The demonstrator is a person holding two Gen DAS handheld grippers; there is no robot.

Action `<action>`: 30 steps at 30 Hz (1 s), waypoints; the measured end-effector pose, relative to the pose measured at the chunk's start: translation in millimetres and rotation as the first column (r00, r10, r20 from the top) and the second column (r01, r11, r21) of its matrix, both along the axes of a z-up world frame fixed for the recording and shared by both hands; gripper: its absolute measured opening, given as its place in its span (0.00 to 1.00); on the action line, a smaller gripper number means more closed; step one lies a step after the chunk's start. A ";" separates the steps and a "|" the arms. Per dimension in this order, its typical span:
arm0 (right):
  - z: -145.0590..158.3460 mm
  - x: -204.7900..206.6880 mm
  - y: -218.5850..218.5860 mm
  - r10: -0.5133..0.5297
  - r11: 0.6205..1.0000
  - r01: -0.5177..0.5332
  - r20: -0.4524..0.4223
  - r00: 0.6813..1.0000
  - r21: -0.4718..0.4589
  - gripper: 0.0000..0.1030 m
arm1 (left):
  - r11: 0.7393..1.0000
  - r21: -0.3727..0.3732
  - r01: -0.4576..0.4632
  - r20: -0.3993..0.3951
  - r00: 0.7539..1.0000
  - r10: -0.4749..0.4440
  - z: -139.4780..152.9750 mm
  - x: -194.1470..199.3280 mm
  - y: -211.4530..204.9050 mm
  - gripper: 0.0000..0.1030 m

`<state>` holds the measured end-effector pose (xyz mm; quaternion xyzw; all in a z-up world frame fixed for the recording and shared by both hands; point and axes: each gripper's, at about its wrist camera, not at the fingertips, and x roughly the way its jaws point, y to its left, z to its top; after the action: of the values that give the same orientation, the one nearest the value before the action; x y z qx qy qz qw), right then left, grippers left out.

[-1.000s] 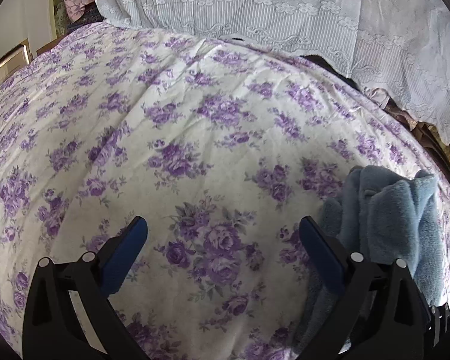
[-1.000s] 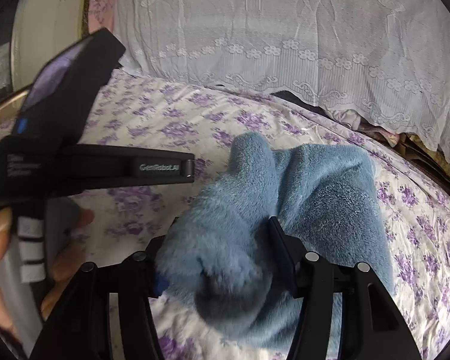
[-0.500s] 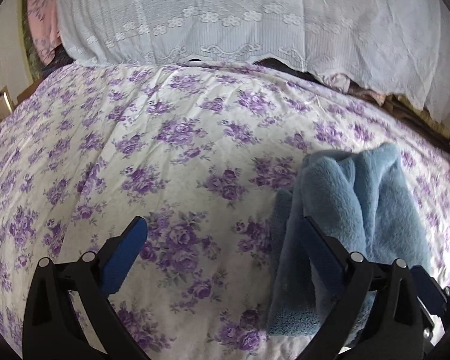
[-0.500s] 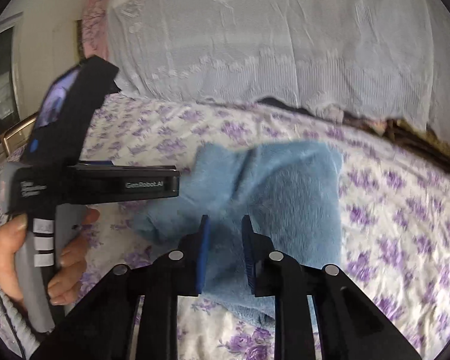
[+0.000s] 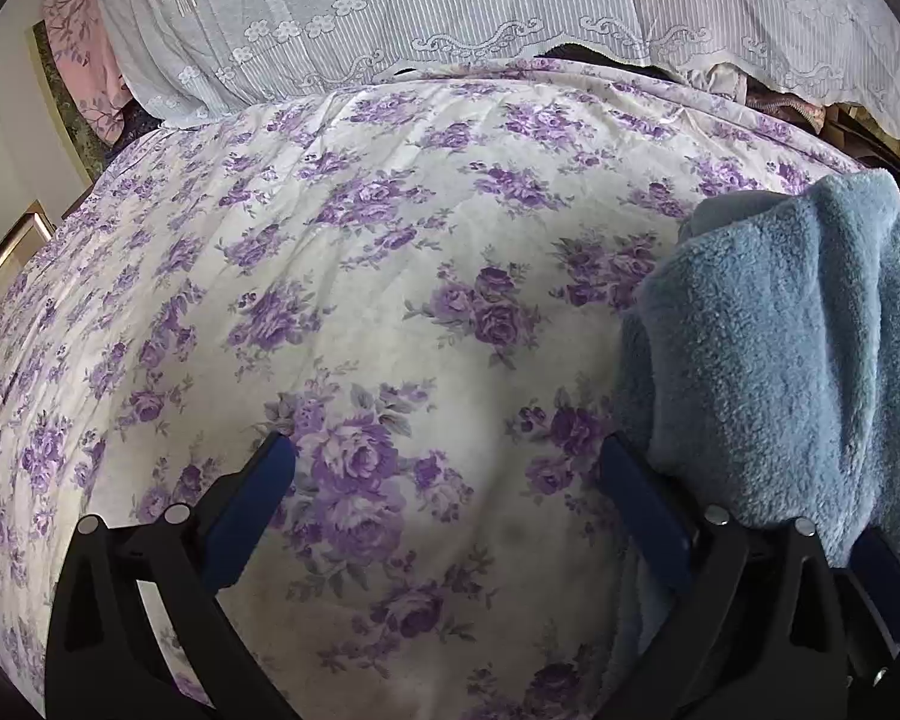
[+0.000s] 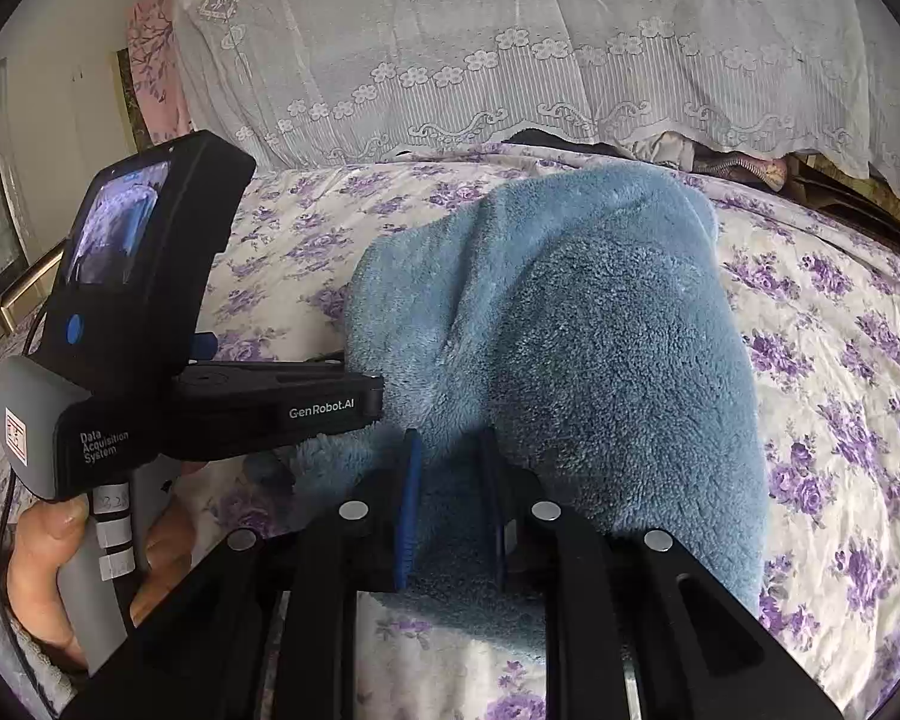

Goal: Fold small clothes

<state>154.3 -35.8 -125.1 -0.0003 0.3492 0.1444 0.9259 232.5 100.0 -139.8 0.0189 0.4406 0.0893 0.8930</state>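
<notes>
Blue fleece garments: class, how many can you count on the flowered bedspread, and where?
1. The blue fleece garment lies bunched on the flowered bedspread, pinched in the right claw, just right of the open left claw. Others could be hidden underneath.

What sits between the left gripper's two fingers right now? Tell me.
Only bare purple-flowered bedsheet, seen in the left wrist view. The left gripper is open; the blue fleece garment lies outside its right finger.

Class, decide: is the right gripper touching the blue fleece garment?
Touching. The right wrist view shows the right gripper with its blue pads pinched onto a fold of the blue fleece garment.
</notes>
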 end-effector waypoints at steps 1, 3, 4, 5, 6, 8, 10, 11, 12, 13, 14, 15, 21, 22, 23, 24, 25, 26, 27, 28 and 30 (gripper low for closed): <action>0.1 -0.6 -0.7 0.001 1.000 -0.001 0.001 1.000 0.003 0.18 | 1.000 0.003 0.002 0.001 1.000 -0.002 0.4 0.3 -0.9 0.96; 0.9 -0.9 -1.4 0.002 1.000 -0.002 -0.001 1.000 0.003 0.18 | 1.000 0.011 0.006 0.004 1.000 -0.006 1.5 -0.3 -1.8 0.96; 1.2 -0.9 -1.2 0.002 1.000 -0.002 -0.001 1.000 0.001 0.18 | 1.000 0.013 0.007 0.005 1.000 -0.007 2.0 -0.4 -2.9 0.96; 1.8 -2.2 -0.7 0.001 1.000 -0.001 -0.001 1.000 -0.001 0.18 | 1.000 0.016 0.010 0.007 1.000 -0.010 3.1 -1.3 -3.3 0.96; 3.1 -2.7 -0.8 0.002 1.000 -0.002 -0.002 1.000 -0.004 0.18 | 1.000 0.020 0.012 0.012 1.000 -0.012 5.5 -2.5 -3.5 0.96; 7.9 -4.3 -0.9 0.008 1.000 -0.008 0.000 1.000 -0.014 0.18 | 1.000 0.027 0.012 0.024 1.000 -0.013 10.3 -4.3 -4.4 0.96; 14.3 -6.8 -2.8 0.015 1.000 -0.015 0.004 1.000 -0.014 0.18 | 0.999 0.031 0.013 0.038 0.999 -0.014 14.9 -6.0 -4.4 0.96; 18.0 -8.0 -4.1 0.020 1.000 -0.020 0.009 1.000 -0.016 0.18 | 0.999 0.032 0.012 0.048 0.999 -0.014 18.1 -7.4 -4.5 0.96; 22.8 -9.1 -5.7 0.023 1.000 -0.022 0.018 1.000 -0.022 0.18 | 0.999 0.031 0.012 0.056 0.998 -0.013 20.7 -8.7 -4.3 0.96; 27.4 -9.4 -7.2 0.023 0.999 -0.022 0.030 0.999 -0.026 0.18 | 1.000 0.028 0.012 0.062 0.998 -0.013 22.8 -9.6 -3.9 0.96; 32.7 -8.9 -9.7 0.020 0.999 -0.019 0.043 0.999 -0.028 0.18 | 1.000 0.021 0.012 0.075 0.997 -0.013 26.6 -11.5 -3.3 0.96; 38.0 -7.4 -12.8 0.015 1.000 -0.014 0.054 0.998 -0.027 0.18 | 1.000 0.014 0.014 0.083 0.996 -0.015 29.4 -12.5 -2.9 0.96; 62.1 23.1 -38.3 -0.052 0.999 0.053 0.092 0.994 -0.011 0.18 | 0.998 -0.041 0.043 0.163 0.986 -0.036 48.0 -23.4 -2.7 0.96; 63.4 31.5 -43.4 -0.068 0.998 0.069 0.091 0.994 -0.008 0.18 | 0.998 -0.046 0.051 0.173 0.984 -0.043 49.4 -24.8 -3.8 0.96; 63.5 38.4 -47.0 -0.079 0.997 0.080 0.089 0.993 -0.006 0.18 | 0.997 -0.049 0.061 0.178 0.983 -0.051 49.7 -25.4 -5.2 0.96; 62.6 47.3 -50.9 -0.091 0.996 0.092 0.083 0.992 -0.007 0.18 | 0.996 -0.053 0.069 0.178 0.982 -0.059 49.2 -25.3 -6.4 0.96; 61.3 55.4 -52.8 -0.097 0.995 0.098 0.075 0.992 -0.010 0.18 | 0.995 -0.057 0.079 0.175 0.982 -0.068 48.0 -24.9 -8.1 0.96; 59.1 63.2 -54.7 -0.103 0.994 0.104 0.066 0.993 -0.016 0.18 | 0.995 -0.058 0.087 0.171 0.982 -0.076 46.7 -24.8 -9.4 0.96; 56.7 70.6 -56.1 -0.108 0.994 0.109 0.054 0.993 -0.023 0.18 | 0.994 -0.054 0.099 0.160 0.983 -0.090 42.9 -23.1 -12.9 0.96; 53.1 79.0 -58.1 -0.117 0.993 0.118 0.041 0.992 -0.031 0.18 | 0.993 -0.049 0.106 0.150 0.984 -0.097 39.7 -21.8 -15.5 0.96; 43.1 92.3 -62.3 -0.128 0.991 0.128 0.006 0.992 -0.036 0.19 | 0.993 -0.019 0.120 0.100 0.988 -0.118 25.2 -14.3 -23.9 0.96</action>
<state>246.5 -98.1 -82.0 0.0051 0.3493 0.0783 0.9337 218.2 76.1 -114.5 0.0296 0.3953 0.0310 0.9176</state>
